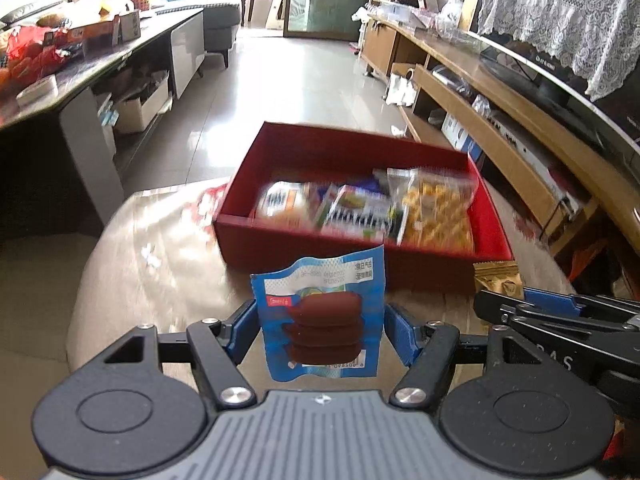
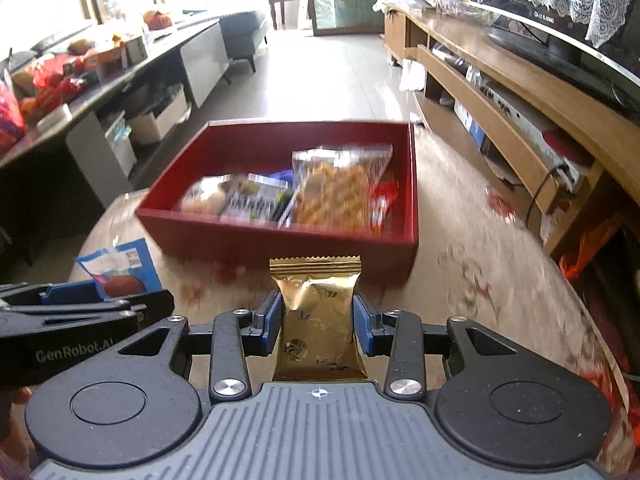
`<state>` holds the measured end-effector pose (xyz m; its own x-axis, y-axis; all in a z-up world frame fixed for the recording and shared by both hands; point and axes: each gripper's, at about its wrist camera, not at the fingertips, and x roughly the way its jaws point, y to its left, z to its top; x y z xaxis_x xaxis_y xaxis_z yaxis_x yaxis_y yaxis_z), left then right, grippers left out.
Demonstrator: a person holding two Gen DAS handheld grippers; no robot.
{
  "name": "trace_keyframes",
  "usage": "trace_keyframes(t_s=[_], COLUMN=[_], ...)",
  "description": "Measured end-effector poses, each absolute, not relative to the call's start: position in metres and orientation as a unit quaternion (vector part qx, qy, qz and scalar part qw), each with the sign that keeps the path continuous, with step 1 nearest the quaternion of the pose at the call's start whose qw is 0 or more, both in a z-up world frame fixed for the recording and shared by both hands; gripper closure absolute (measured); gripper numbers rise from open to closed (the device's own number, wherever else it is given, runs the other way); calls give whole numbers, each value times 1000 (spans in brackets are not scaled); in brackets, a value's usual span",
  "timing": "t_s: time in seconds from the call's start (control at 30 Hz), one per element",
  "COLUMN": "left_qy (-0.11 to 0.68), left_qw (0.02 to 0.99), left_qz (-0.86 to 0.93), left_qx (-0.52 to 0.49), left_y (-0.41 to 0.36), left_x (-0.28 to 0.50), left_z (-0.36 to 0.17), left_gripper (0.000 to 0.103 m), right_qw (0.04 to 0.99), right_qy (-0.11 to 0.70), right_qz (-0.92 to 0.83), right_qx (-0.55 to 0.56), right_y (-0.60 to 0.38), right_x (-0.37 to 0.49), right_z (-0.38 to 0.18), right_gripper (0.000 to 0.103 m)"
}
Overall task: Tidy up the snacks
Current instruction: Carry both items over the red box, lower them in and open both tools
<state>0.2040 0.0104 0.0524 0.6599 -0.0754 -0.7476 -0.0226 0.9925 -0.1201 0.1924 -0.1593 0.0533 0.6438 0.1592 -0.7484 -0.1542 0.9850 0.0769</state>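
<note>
My left gripper (image 1: 320, 320) is shut on a blue sausage packet (image 1: 324, 316) and holds it above the table, short of the red box (image 1: 304, 240). My right gripper (image 2: 318, 316) is shut on a gold foil snack packet (image 2: 318, 320), also just in front of the red box (image 2: 280, 244). The box holds several snack packets, among them a clear bag of yellow-orange snacks (image 2: 336, 192). Each gripper shows in the other's view: the right one (image 1: 560, 312) with its gold packet (image 1: 498, 280), the left one (image 2: 80, 312) with its blue packet (image 2: 120, 268).
The box sits on a round table with a glossy beige cover (image 1: 160, 264). A dark counter (image 1: 80, 76) with clutter runs along the left. A wooden TV cabinet (image 2: 500, 92) runs along the right. Tiled floor (image 2: 320, 80) lies beyond the table.
</note>
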Motion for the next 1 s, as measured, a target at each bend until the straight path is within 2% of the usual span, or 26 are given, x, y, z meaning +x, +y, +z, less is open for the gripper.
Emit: trace_keyframes(t_s=[0.33, 0.67, 0.7, 0.73, 0.93, 1.0], left_qy=[396, 422, 423, 425, 427, 430], left_qw=[916, 905, 904, 904, 902, 901], left_qz=[-4, 8, 10, 7, 8, 8], left_qx=[-60, -59, -57, -56, -57, -62], left_y=[5, 1, 0, -1, -2, 0], left_x=[275, 335, 337, 341, 349, 348], left_z=[67, 44, 42, 40, 36, 35], left_gripper=[37, 37, 42, 49, 48, 48], right_qw=[915, 909, 909, 908, 910, 911], right_qy=[392, 407, 408, 408, 403, 401], right_qz=[94, 87, 87, 87, 88, 86], right_qx=[16, 24, 25, 27, 34, 43], right_y=[-154, -153, -153, -153, -153, -157], right_x=[255, 309, 312, 314, 322, 323], right_z=[68, 46, 44, 42, 36, 37], right_gripper=[57, 57, 57, 55, 51, 45])
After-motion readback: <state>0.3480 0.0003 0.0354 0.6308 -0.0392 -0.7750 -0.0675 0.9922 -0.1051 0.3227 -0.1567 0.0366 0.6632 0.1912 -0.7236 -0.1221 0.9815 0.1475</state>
